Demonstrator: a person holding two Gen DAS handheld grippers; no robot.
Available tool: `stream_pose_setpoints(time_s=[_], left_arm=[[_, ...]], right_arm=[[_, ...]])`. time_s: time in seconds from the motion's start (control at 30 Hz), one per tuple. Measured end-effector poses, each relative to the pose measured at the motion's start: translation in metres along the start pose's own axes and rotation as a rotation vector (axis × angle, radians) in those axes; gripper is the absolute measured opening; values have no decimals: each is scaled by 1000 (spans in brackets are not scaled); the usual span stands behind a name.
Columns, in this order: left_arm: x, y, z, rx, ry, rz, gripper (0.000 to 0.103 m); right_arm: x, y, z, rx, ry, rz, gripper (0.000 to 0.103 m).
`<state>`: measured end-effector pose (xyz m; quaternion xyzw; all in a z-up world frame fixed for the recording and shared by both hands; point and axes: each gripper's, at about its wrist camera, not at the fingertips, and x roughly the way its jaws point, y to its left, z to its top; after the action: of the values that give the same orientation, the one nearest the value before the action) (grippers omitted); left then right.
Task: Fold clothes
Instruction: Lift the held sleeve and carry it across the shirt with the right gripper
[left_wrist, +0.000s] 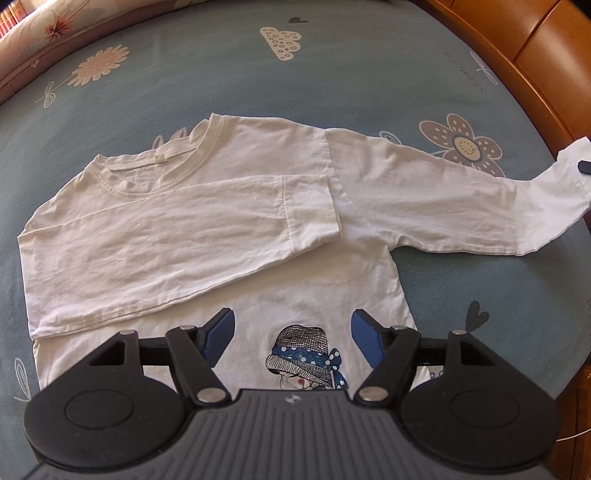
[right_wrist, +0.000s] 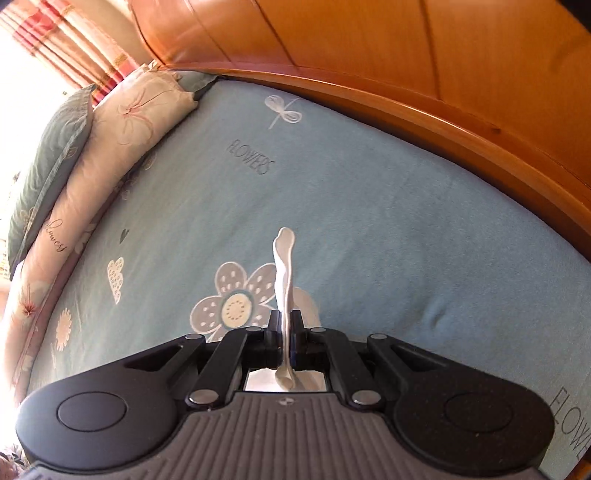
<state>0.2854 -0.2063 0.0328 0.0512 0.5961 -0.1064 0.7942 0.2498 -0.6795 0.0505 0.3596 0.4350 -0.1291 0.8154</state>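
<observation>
1 white shirt (left_wrist: 207, 229) lies on the bed (left_wrist: 221, 85), 1 sleeve folded across. The left gripper (left_wrist: 291, 332) gapes wide above it; the right gripper (right_wrist: 285, 326) pinches the other sleeve's cuff (right_wrist: 283, 258).

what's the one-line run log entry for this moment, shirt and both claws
shirt: flat on bed, one sleeve folded across | right claw: shut on other sleeve's cuff | left claw: open above shirt
</observation>
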Motion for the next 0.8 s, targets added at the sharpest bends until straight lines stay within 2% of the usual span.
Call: stream_pose_setpoints(time_s=[0.13,0.33,0.8], left_arm=[[-10,30,-10,-5,-28,-16,71],[-22,77,-27,46,-57,-4,71],[-33,213,-70,-59,-56,34,71]], right_arm=[[2,56,-11,-47,-7,-1,4],[15,135,-44,-117,3,10,4],[87,311,-143,-329,41,8,4]])
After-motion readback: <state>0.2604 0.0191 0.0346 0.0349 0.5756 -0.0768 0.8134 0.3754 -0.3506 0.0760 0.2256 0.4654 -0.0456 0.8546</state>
